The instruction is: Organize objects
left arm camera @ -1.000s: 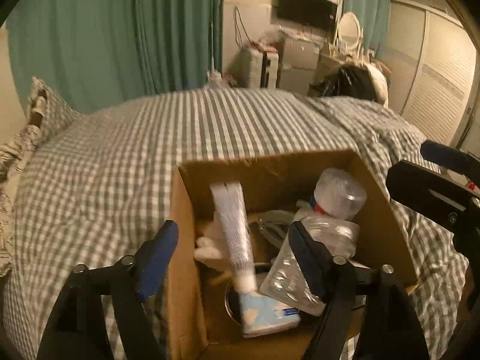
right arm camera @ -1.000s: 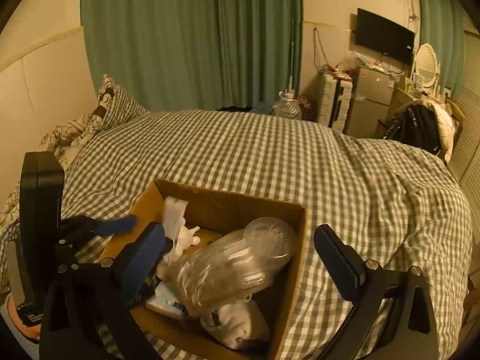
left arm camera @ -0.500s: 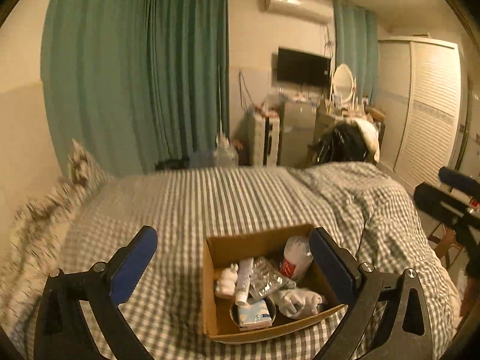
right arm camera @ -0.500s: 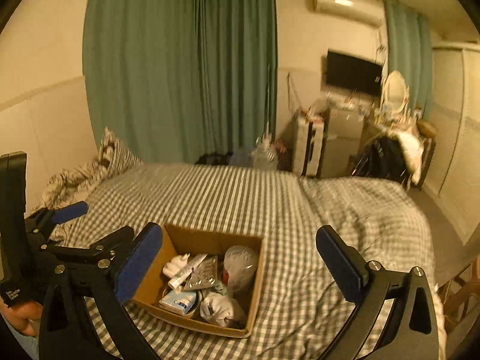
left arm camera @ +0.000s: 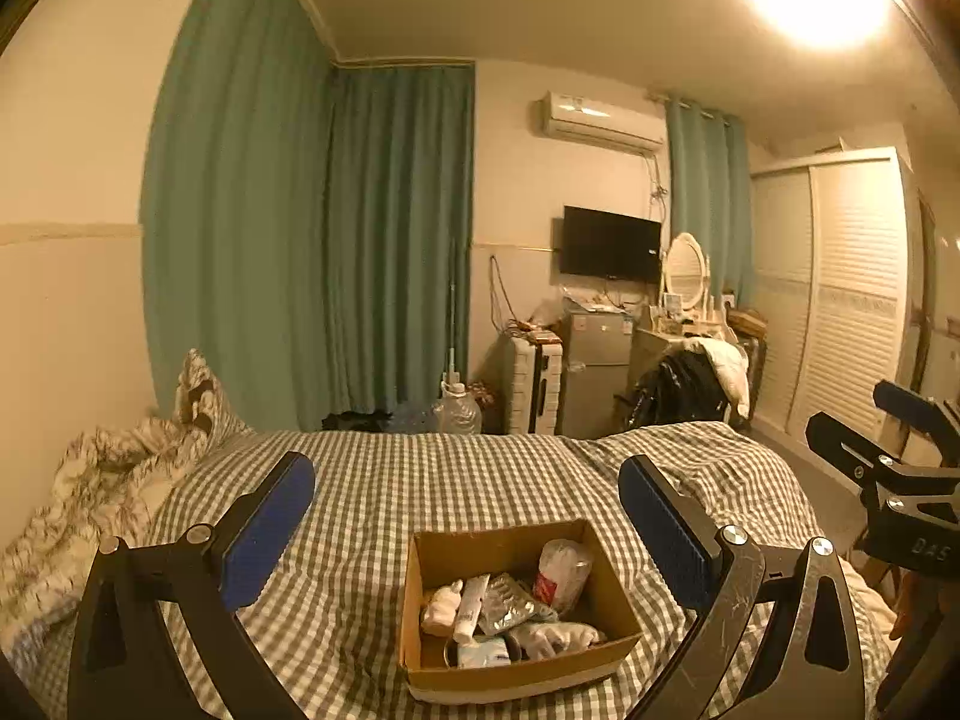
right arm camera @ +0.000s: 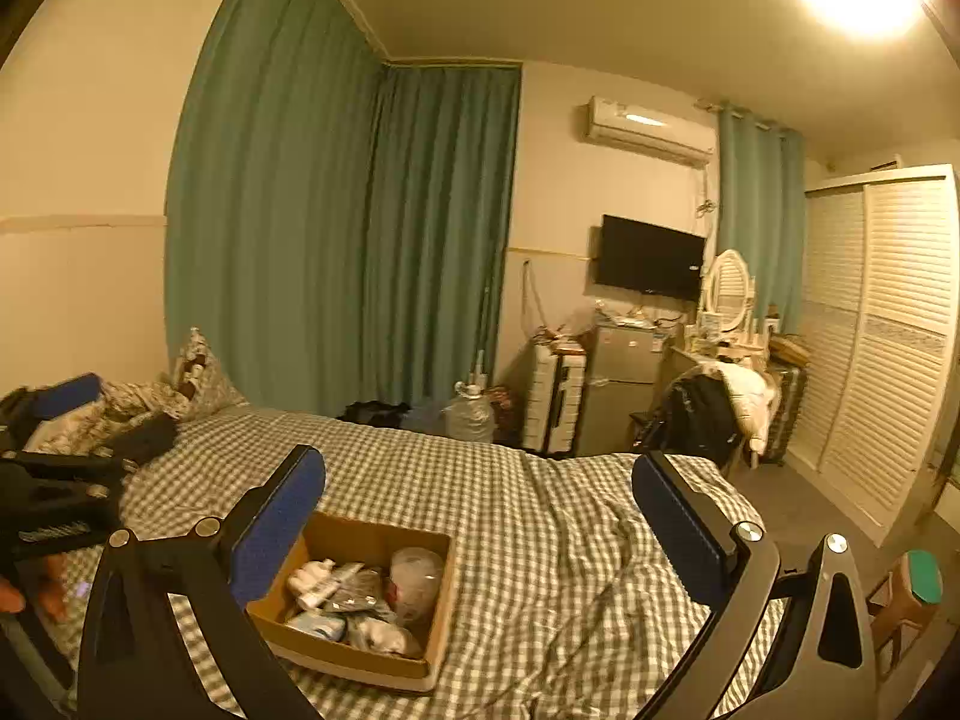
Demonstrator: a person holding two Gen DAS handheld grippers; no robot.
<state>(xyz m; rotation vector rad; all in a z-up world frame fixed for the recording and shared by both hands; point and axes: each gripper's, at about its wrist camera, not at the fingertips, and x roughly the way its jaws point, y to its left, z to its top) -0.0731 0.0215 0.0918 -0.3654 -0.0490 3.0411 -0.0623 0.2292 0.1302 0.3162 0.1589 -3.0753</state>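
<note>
A brown cardboard box (left arm camera: 612, 591) (right arm camera: 441, 588) sits on the grey checked bed (left arm camera: 390, 498) (right arm camera: 540, 516). It holds a crushed clear plastic bottle (left arm camera: 561, 573) (right arm camera: 414, 576), a white tube (left arm camera: 471, 600), a foil blister pack (left arm camera: 507, 603), a white cloth (left arm camera: 555, 639) and a small blue-white pack (left arm camera: 483, 654). My left gripper (left arm camera: 465, 519) is open and empty, well above and behind the box. My right gripper (right arm camera: 480, 516) is open and empty, to the right of the box. Each gripper shows at the edge of the other's view.
A rumpled quilt and pillow (left arm camera: 120, 468) lie at the bed's left end. Green curtains (left arm camera: 312, 252), a water jug (left arm camera: 459, 411), a suitcase (left arm camera: 534, 384), a small fridge (left arm camera: 594, 372), a dressing table and a louvred wardrobe (left arm camera: 840, 300) stand beyond the bed. A stool (right arm camera: 912, 594) stands at the right.
Both grippers have pulled up and back from the box, which now looks small and far below. Both stay open and empty. The box's contents have not moved.
</note>
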